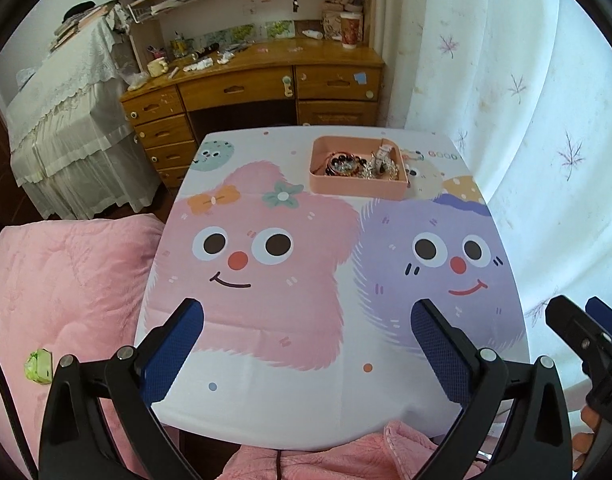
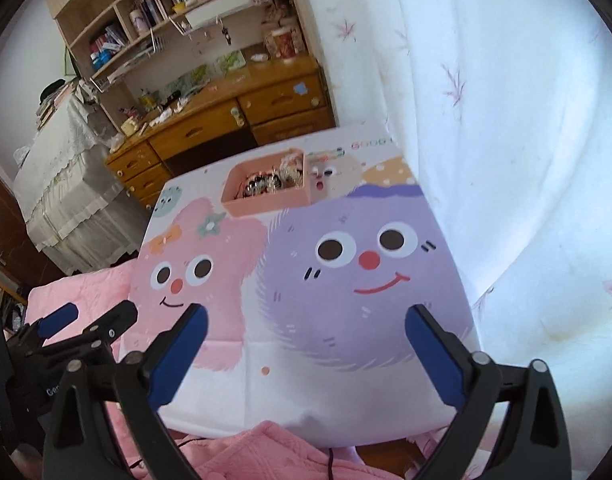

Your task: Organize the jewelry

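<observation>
Jewelry (image 1: 360, 166) lies heaped in a pink tray (image 1: 356, 190) at the far end of the counter (image 1: 306, 396), next to the curtain (image 1: 526, 120); beaded bracelets, glittery chains and what looks like a watch are tangled together, which suggests the gathering step is done or nearly so. No loose piece shows on the cartoon cloth nearer the camera. The left hand-held gripper (image 1: 308, 344) hangs over the near edge of the counter with its jaws spread wide and nothing between its blue pads (image 1: 173, 356). The right hand-held gripper (image 2: 306, 348) sits beside it, likewise wide and empty. Both are well apart from the tray, as if parked clear of it. Printed on the cloth beyond the tray is a coloured row of letters that seems to begin "GOOD", though the rest is cut off. White lettering on the neighbouring gripper's body starts "Ge" and is otherwise unreadable.
</observation>
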`<state>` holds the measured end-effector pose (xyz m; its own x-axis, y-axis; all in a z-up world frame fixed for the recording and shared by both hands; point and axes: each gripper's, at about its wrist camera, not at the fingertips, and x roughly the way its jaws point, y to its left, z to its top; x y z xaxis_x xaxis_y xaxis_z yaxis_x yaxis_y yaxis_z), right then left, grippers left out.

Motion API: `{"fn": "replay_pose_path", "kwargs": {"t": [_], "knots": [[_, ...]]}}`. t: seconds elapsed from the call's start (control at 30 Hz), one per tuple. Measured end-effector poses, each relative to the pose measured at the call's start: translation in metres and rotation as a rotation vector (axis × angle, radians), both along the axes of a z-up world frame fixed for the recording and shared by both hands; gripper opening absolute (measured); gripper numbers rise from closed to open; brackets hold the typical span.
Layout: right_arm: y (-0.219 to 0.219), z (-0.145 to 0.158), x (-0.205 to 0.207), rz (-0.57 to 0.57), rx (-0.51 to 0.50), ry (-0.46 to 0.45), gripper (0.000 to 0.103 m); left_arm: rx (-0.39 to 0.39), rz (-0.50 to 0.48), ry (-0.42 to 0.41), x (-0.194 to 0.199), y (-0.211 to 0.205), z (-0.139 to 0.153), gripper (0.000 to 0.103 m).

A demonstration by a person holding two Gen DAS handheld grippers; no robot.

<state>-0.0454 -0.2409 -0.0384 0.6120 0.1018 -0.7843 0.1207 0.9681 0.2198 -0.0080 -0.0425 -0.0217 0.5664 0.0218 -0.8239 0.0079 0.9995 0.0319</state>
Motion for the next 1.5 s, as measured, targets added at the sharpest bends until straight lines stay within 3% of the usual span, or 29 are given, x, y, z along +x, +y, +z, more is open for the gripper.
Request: {"fn": "replay_pose_path", "kwargs": {"t": [0.7,1.5], "knots": [[0.036,0.003,-0.005,0.137,-0.077,-0.031,0.103,0.027,0.017,-0.037,-0.014,0.002,0.000,0.102],[0.041,-0.001,-0.006,0.144,-0.077,-0.013,0.103,0.046,0.024,-0.030,-0.016,0.007,0.002,0.102]]}}
